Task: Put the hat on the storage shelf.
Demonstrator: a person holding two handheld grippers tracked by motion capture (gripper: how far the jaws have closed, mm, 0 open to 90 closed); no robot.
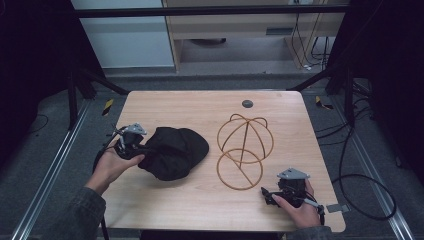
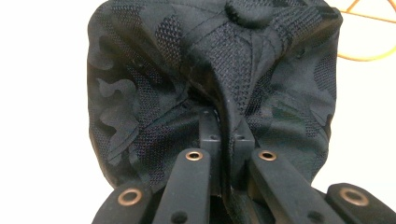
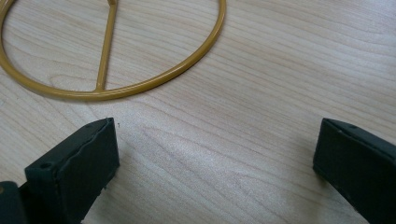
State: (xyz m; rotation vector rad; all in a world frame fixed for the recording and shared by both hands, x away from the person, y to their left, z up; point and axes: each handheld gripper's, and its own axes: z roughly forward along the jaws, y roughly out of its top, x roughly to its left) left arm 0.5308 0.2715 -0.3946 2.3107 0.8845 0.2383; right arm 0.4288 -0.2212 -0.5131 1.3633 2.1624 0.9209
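Your tabletop (image 1: 200,200) is softly lit from above, but the room around it is very dark. Behind the cap (image 2: 154,84), your left gripper view glares white.

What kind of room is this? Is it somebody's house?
Probably not a house; it looks like a lab or workshop. A bare wooden table stands inside a dark metal frame, loose cables trail across the grey floor, and a person works with a hand-held gripper.

No legible text, label, brand, number or sign appears on any surface in the three views; the black cap (image 2: 210,70) bears a woven camouflage pattern without lettering.
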